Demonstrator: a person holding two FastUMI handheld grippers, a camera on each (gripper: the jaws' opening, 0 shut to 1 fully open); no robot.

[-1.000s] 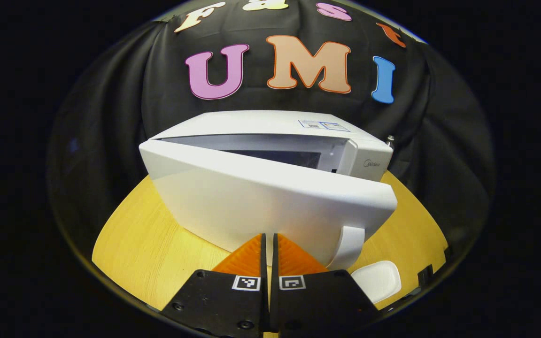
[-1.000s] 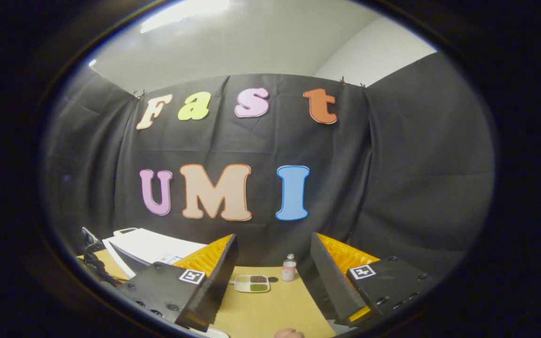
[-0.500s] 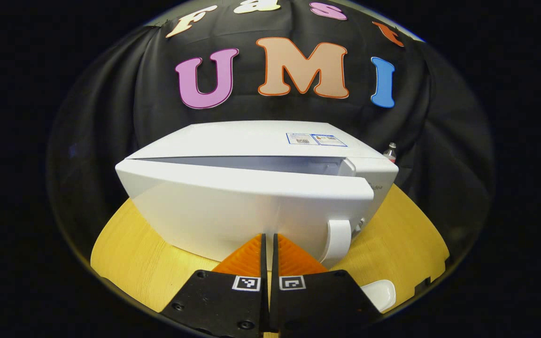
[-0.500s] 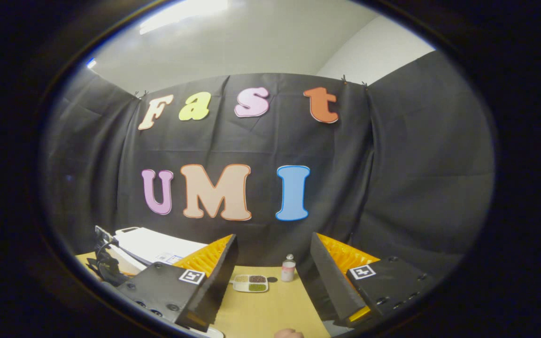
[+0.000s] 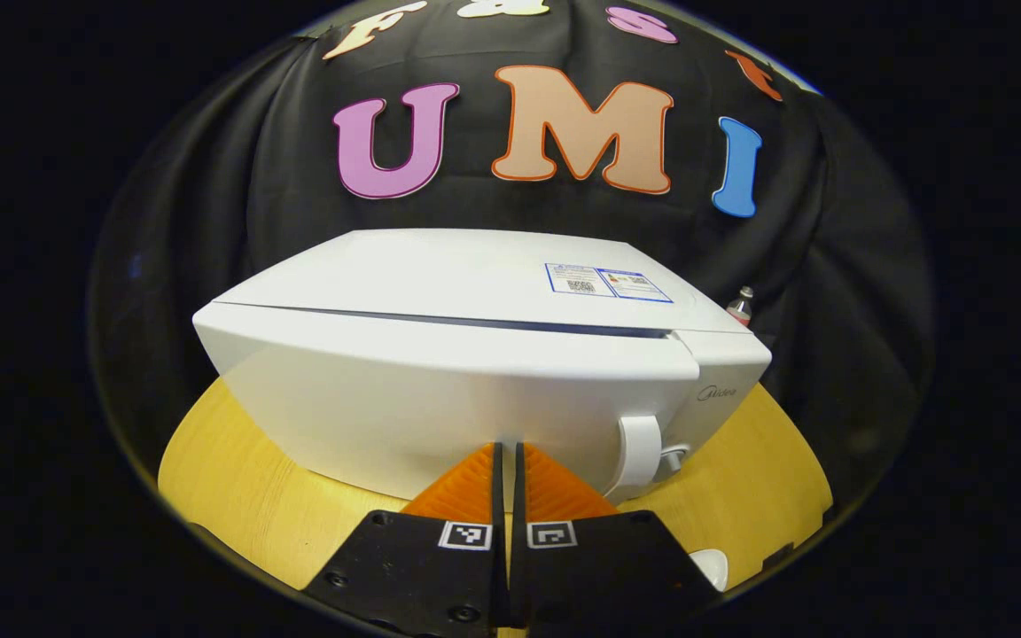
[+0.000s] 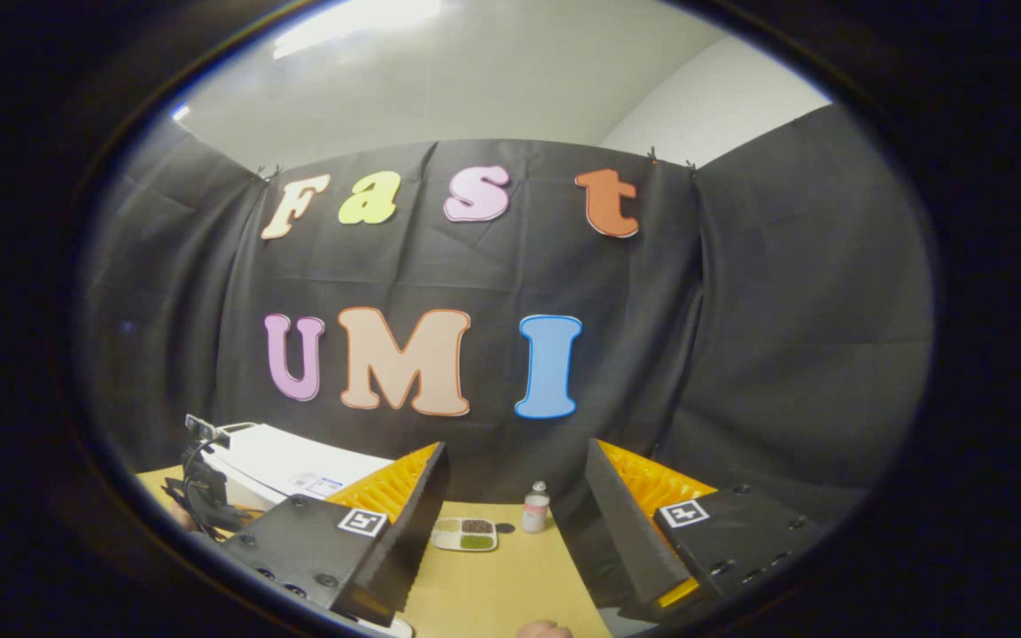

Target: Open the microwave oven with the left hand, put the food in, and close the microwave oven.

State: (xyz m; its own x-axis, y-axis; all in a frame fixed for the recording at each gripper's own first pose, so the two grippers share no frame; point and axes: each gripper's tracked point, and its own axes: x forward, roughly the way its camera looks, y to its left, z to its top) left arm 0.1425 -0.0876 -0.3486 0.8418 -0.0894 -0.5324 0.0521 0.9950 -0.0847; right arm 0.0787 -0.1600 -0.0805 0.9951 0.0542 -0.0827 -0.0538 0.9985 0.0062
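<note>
Closing step: my left gripper (image 5: 506, 456), fingers pressed together on nothing, noses against the microwave door (image 5: 440, 399) dead ahead, thin gap left. Next: firm push to latch. My right gripper (image 6: 510, 496) hangs spread, empty; food likely inside, can't tell.

The microwave's (image 5: 475, 372) lower front, at bottom centre of the left gripper view, is covered by the left gripper (image 5: 507, 461) — whether its tips touch the door cannot be told. A white object (image 5: 713, 565) at lower right is cut off, unidentifiable. A small bottle (image 5: 740, 306) peeks half-hidden behind the oven. In the right gripper view, the divided dish (image 6: 464, 534) is too small to read its contents — a fingertip (image 6: 544, 630) is cropped at bottom edge.
</note>
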